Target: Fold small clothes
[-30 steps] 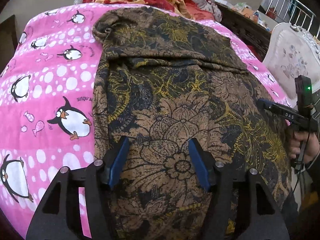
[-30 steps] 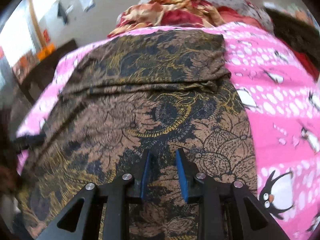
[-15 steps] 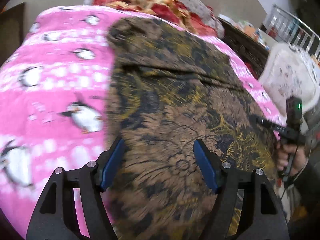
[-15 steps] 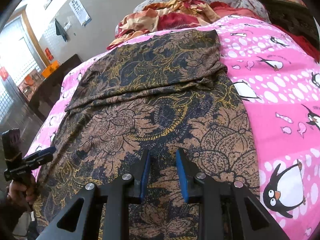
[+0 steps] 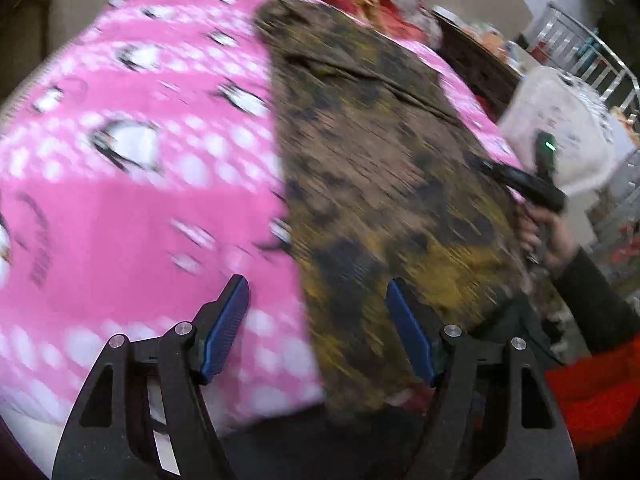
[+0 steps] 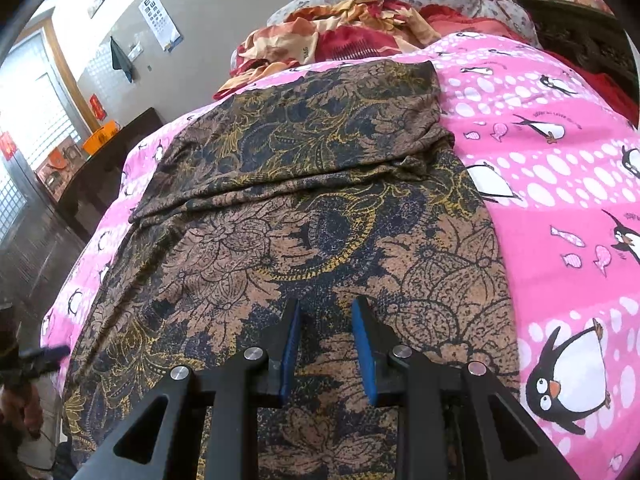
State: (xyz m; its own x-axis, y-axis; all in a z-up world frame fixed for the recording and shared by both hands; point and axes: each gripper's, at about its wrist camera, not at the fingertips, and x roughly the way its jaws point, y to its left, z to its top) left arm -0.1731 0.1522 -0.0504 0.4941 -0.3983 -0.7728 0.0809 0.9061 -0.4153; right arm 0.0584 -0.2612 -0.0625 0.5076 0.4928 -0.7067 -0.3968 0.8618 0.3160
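brown floral cloth [image 6: 320, 208] spread mid-frame on pink penguin sheet [image 6: 560, 184], left gripper [image 5: 316, 312] released, jaws just widened over cloth edge, right gripper [image 6: 325, 332] narrowly parted, gripping nothing

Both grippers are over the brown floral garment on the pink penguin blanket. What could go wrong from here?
1. The left gripper straddles the brown floral garment's edge with open jaws, so it may pinch the pink penguin blanket too.
2. The right gripper sits mid-cloth with a narrow gap, so it may catch only a wrinkle.

No legible text anywhere.
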